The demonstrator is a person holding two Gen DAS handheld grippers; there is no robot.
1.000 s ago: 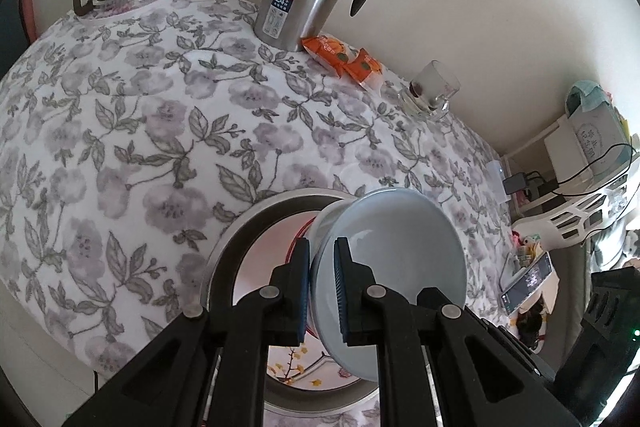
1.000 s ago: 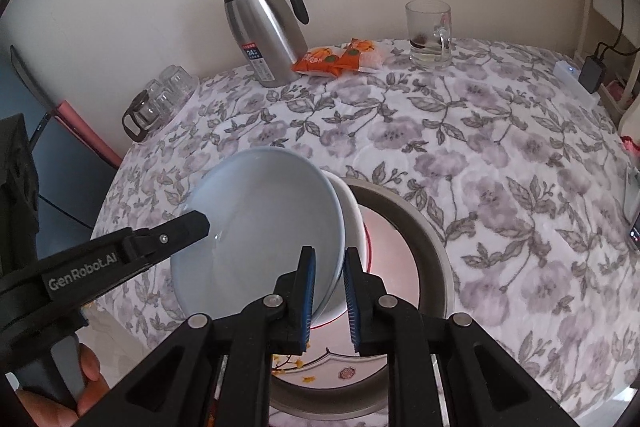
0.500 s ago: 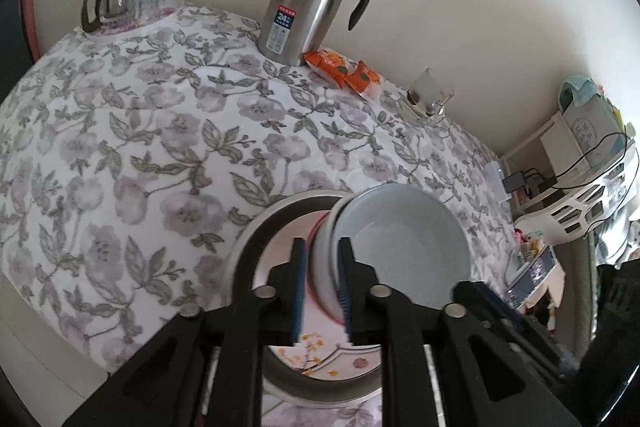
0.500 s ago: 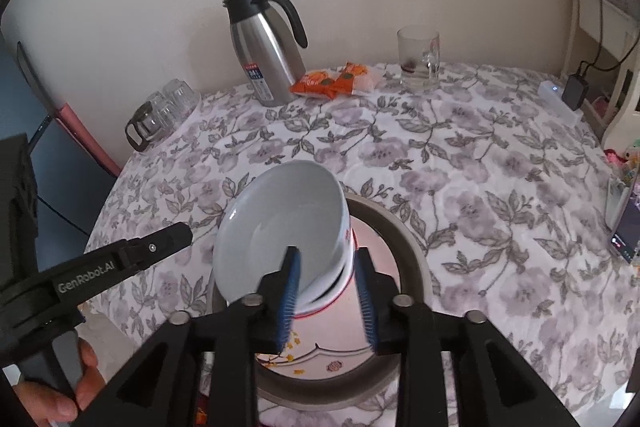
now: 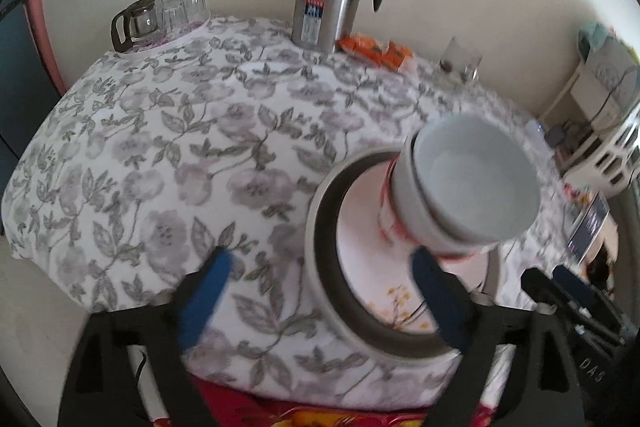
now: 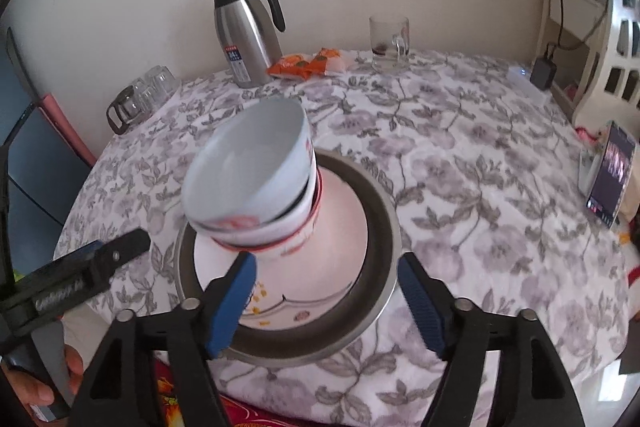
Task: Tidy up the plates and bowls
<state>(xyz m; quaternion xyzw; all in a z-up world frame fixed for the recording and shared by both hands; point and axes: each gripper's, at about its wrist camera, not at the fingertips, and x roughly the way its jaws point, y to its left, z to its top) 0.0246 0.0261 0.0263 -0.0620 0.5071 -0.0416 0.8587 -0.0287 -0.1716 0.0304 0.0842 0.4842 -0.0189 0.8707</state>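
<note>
Both grippers, left (image 5: 320, 291) and right (image 6: 326, 291), have just been opening and stand wide, empty; the bowls (image 6: 256, 179) sit stacked on the plate (image 6: 340, 227) (leaning a little), so back away straight without nudging them.

The left gripper (image 5: 320, 291) is smeared by motion blur, its blue pads (image 5: 204, 291) especially. The plate (image 6: 320, 291) is largely hidden under the stacked bowls (image 6: 256, 187) (its floral print shows only at 6 o'clock). The label on the thermos (image 6: 234, 59) is too small to be read.
</note>
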